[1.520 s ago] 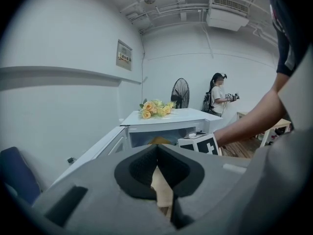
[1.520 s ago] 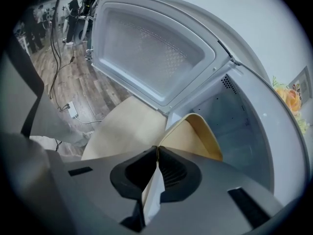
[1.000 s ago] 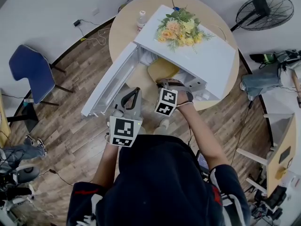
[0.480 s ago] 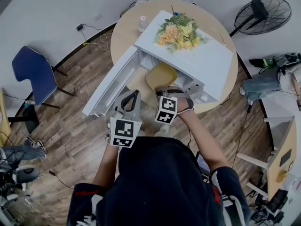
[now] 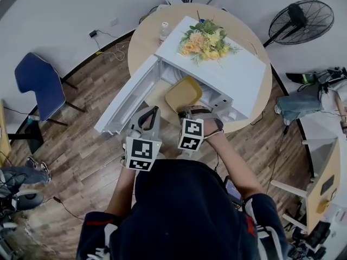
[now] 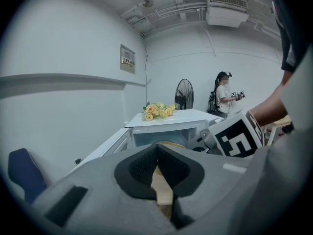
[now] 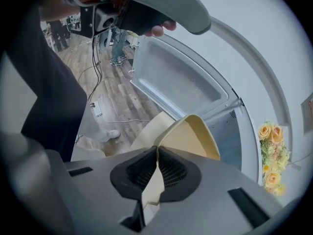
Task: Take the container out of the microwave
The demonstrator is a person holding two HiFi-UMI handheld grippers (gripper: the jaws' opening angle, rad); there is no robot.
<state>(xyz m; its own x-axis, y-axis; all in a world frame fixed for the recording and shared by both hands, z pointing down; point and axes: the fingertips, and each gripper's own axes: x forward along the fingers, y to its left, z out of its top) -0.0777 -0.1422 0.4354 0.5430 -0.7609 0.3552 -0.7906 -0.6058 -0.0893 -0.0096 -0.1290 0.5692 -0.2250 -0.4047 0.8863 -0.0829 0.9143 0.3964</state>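
A white microwave (image 5: 236, 69) stands on a round table (image 5: 142, 39), its door (image 5: 127, 99) swung open to the left. My right gripper (image 5: 190, 111) is shut on the near rim of a pale yellow container (image 5: 183, 92), which hangs tilted just outside the opening. In the right gripper view the rim is pinched between the pads of that gripper (image 7: 157, 153), and the container (image 7: 191, 135) rises beyond them in front of the door (image 7: 181, 84). My left gripper (image 5: 156, 110) is shut and holds nothing, level beside the door's free edge; its view shows the microwave (image 6: 166, 125) ahead.
Yellow flowers (image 5: 206, 37) lie on top of the microwave and a small bottle (image 5: 164, 30) stands behind it. A blue chair (image 5: 35, 85) is at the left, a floor fan (image 5: 303, 15) at the upper right. Another person (image 6: 224, 94) stands far behind.
The right gripper has drawn back and up with the container, which has come from inside the microwave opening to just outside it. The left gripper has stayed put.
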